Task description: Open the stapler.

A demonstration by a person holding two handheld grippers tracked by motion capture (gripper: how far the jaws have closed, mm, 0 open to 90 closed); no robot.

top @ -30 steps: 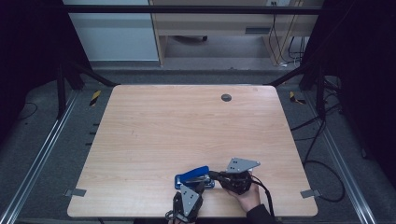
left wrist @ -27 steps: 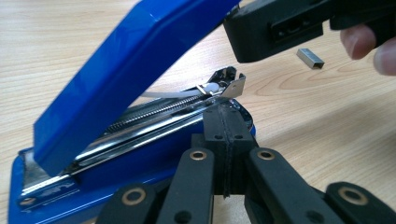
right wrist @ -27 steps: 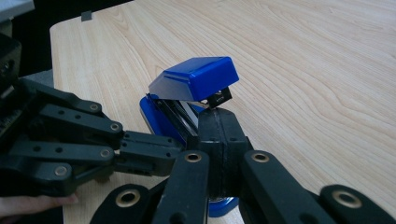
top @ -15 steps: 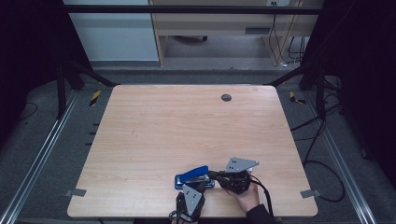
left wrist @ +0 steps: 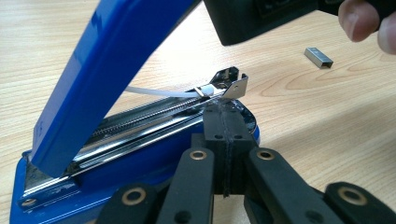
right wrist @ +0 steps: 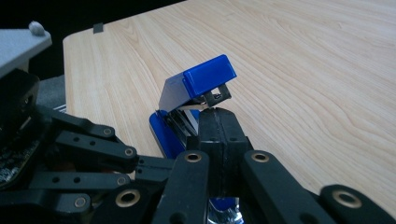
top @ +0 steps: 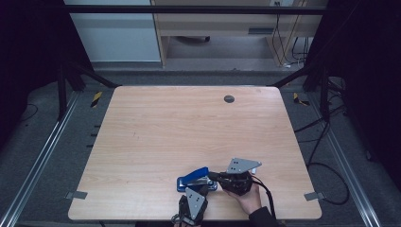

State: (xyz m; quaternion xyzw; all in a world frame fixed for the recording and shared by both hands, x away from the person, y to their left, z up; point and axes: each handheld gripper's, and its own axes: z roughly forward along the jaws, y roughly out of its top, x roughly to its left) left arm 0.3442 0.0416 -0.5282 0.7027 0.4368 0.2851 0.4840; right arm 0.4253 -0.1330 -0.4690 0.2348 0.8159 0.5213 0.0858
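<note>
While the blue stapler (top: 196, 178) lies hinged open on the counter (top: 156, 137), my left gripper (left wrist: 225, 122) and right gripper (right wrist: 219, 122) rest closed against it, gripping nothing.

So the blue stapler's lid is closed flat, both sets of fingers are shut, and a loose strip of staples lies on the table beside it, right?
Not quite. The stapler is open: the left gripper view shows its blue lid swung up off the metal staple track. The rest holds: the left gripper and right gripper both have their fingers shut, and the strip of staples lies on the table beside it.
</note>
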